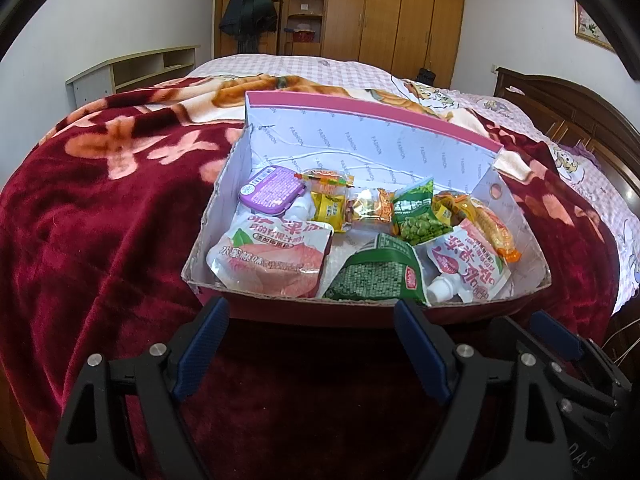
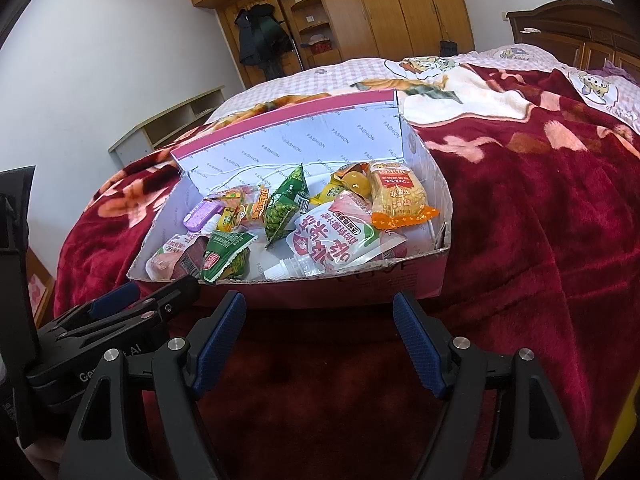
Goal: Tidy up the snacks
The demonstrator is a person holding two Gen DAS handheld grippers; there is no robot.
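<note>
A pink cardboard box (image 1: 360,148) (image 2: 280,140) sits on a red blanket and holds several snacks: a purple tin (image 1: 272,194) (image 2: 200,213), pink jelly pouches (image 1: 272,260) (image 2: 332,236), green pea packets (image 1: 376,276) (image 2: 286,208), and a yellow noodle pack (image 1: 496,228) (image 2: 396,196). My left gripper (image 1: 310,312) is open and empty, just in front of the box's near wall. My right gripper (image 2: 320,308) is open and empty at the same wall. The left gripper also shows in the right wrist view (image 2: 148,300), and the right gripper in the left wrist view (image 1: 556,336).
The red floral blanket (image 1: 100,208) (image 2: 540,240) covers a bed with a pink checked sheet (image 1: 312,68). A wooden headboard (image 1: 568,108) is at the right, a wardrobe (image 1: 400,12) behind, and a low shelf (image 1: 132,68) at the left wall.
</note>
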